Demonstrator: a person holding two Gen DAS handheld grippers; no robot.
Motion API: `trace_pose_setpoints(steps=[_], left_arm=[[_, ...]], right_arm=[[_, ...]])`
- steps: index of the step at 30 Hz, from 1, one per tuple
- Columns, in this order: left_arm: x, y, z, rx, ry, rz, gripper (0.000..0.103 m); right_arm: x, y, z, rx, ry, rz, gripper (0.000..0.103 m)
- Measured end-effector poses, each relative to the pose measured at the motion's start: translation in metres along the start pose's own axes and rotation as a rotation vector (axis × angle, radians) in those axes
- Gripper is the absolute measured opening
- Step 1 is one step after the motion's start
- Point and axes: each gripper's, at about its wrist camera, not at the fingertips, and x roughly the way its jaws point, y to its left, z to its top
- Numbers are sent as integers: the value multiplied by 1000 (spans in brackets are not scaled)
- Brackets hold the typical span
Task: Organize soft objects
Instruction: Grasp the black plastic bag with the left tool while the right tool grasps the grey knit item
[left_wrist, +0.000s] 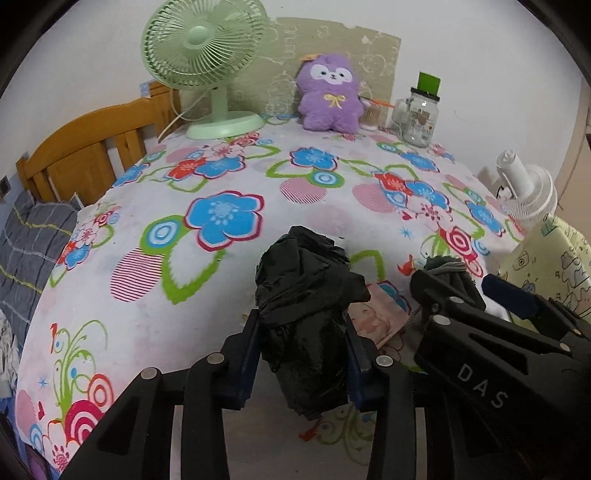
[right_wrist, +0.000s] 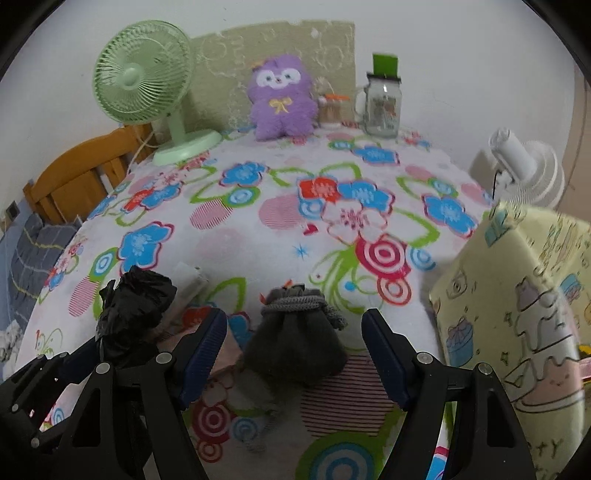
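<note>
Green fan (left_wrist: 201, 44) back left on the floral-cloth desk (left_wrist: 147, 288), purple plush (left_wrist: 328, 96) and glass jar (left_wrist: 419, 118) at back. Left tool (left_wrist: 301, 354) pinches crumpled black bag (left_wrist: 306, 295), near edge. Right tool (right_wrist: 293, 354) spread wide around grey drawstring pouch (right_wrist: 295, 350), pads not touching, pouch lying on desk. Yellow printed box (right_wrist: 517, 295) far right.

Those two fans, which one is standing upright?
The green fan at the back left stands on its base; the white fan at the right edge is tipped over.
</note>
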Motion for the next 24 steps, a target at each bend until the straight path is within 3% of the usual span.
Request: trace_pose_setpoints(steps=[2, 9, 24], left_arm=[[3, -3, 0, 11, 5, 12, 40], [4, -10, 1, 34, 4, 26, 40], [-31, -17, -7, 37, -66, 17, 39]], right_arm=[[8, -2, -1, 14, 35, 21, 70], [7, 5, -1, -8, 29, 60, 46], [-44, 9, -9, -35, -53, 92, 43]])
